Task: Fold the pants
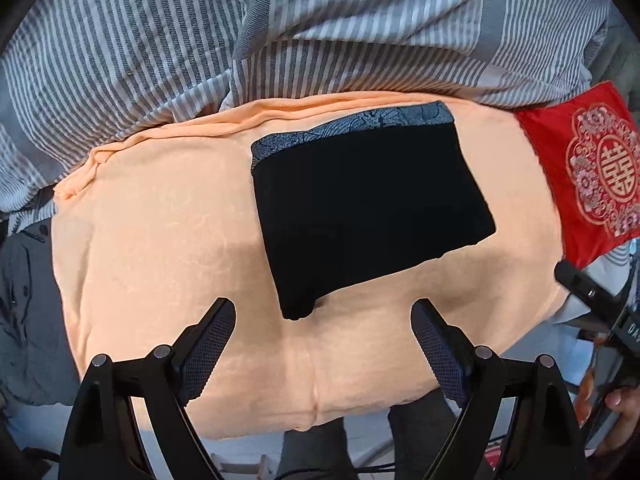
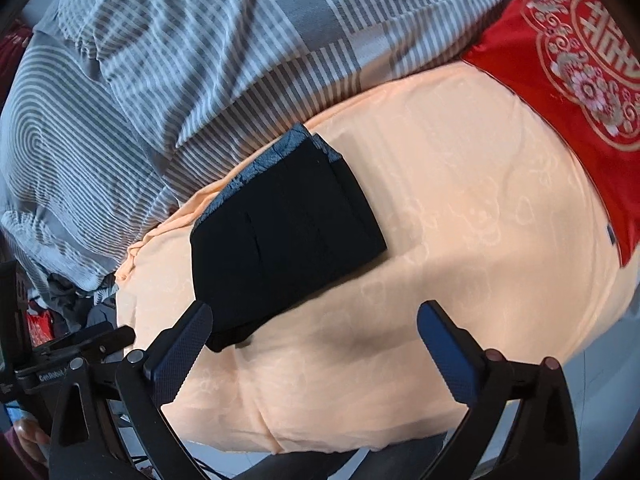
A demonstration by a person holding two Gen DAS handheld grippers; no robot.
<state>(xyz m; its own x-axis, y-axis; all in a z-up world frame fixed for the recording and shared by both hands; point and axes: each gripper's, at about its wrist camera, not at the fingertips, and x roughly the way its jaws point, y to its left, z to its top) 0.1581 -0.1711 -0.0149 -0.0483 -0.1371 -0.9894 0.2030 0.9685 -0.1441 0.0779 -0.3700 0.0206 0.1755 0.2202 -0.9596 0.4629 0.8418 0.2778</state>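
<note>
Both our left gripper (image 1: pixel 323 316) and right gripper (image 2: pixel 316 320) hang spread and empty above the folded black pants (image 1: pixel 360 204) lying on the orange blanket (image 1: pixel 160 240), so we should lift clear without snagging the near edge.

The folded pants (image 1: pixel 360 208) lie on the sheet (image 1: pixel 160 240), which serves as the landmark. Behind the sheet, touching its far edge, lies the bedding (image 1: pixel 200 40). At the sheet's far right corner lies the cushion (image 1: pixel 580 168), overlapping that corner. The pants sit nearer the sheet's far edge than its near edge. Above the sheet's near part, apart from the pants, are the left gripper (image 1: pixel 324 340) and the right gripper (image 2: pixel 316 344).
</note>
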